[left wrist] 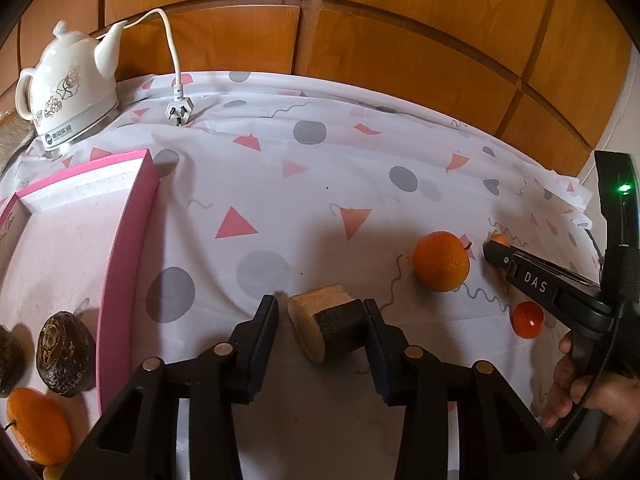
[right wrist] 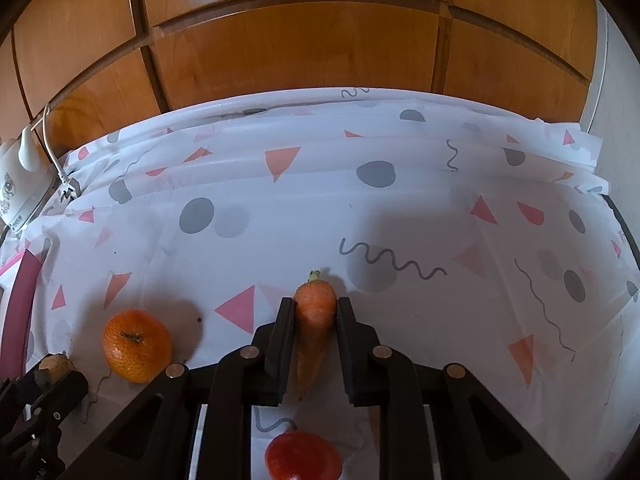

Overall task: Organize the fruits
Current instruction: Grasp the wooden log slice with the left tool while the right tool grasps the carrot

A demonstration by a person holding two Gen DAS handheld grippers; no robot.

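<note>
My left gripper point(left wrist: 322, 312) is open around a short wooden log piece point(left wrist: 326, 326) that lies on the patterned cloth, touching the right finger, with a gap at the left finger. My right gripper point(right wrist: 314, 314) is shut on a carrot point(right wrist: 314, 320), stem end forward. An orange point(left wrist: 440, 260) lies between the two grippers; it also shows in the right wrist view point(right wrist: 136, 344). A small red tomato point(left wrist: 528, 320) lies below the right gripper point(right wrist: 304, 456). A pink box point(left wrist: 120, 260) at left holds two dark fruits point(left wrist: 62, 356) and an orange point(left wrist: 38, 426).
A white ceramic kettle point(left wrist: 68, 88) with its cord and plug point(left wrist: 180, 110) stands at the back left. Wooden cabinet panels point(left wrist: 360, 32) run behind the table. The cloth's right edge point(right wrist: 600, 176) marks the table's end.
</note>
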